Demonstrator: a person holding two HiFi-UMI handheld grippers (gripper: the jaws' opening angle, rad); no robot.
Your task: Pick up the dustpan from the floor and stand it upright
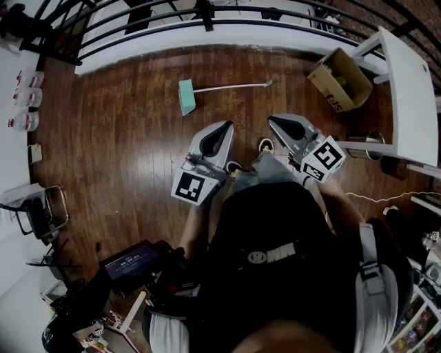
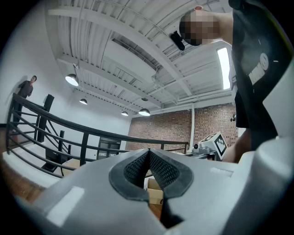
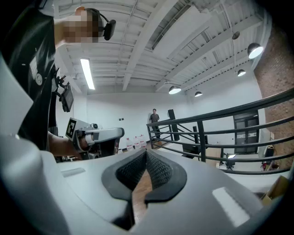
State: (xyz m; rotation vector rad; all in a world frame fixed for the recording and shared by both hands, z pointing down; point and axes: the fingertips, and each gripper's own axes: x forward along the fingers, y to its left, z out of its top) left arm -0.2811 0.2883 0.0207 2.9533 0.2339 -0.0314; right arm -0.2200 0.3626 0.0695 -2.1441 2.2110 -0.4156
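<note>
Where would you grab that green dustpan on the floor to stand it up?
Probably the long thin handle, from above with the jaws across it. The dustpan lies flat on the wooden floor, its handle running right from the teal pan; that slim rod suits narrow jaws.

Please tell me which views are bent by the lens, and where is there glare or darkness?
Head view: strong fisheye, the railing bows, the corners are dim, the dustpan is sharp. Left gripper view: the ceiling light strip is blown out, the edges are black. Right gripper view: black round border, the lamp glares.
</note>
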